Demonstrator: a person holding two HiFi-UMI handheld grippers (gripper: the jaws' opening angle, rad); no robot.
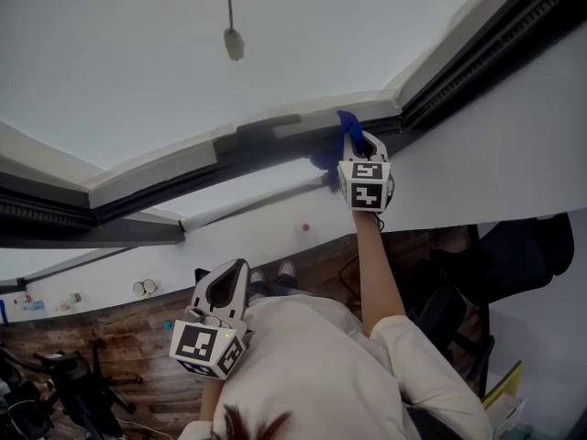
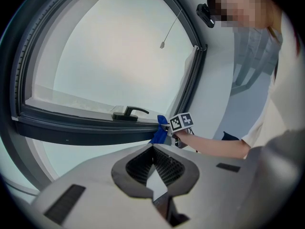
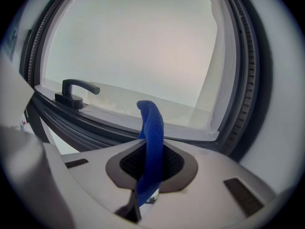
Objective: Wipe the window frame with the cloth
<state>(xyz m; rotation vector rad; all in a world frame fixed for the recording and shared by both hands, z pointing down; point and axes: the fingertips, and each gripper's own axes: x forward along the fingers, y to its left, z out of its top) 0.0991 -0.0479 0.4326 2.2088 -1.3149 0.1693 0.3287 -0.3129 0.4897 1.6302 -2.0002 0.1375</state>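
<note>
Handle [image 3: 76, 90] on window frame [image 3: 95, 120] left of cloth [image 3: 152, 137], pinched in right claw [image 1: 359, 149].

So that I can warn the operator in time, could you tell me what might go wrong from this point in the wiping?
1. The right gripper pinches the blue cloth only as a narrow strip, so its hard jaws might scrape the window frame instead of the cloth wiping it.
2. The window handle sits on the frame nearby. A sweep that way could snag the cloth or pull it loose.
</note>
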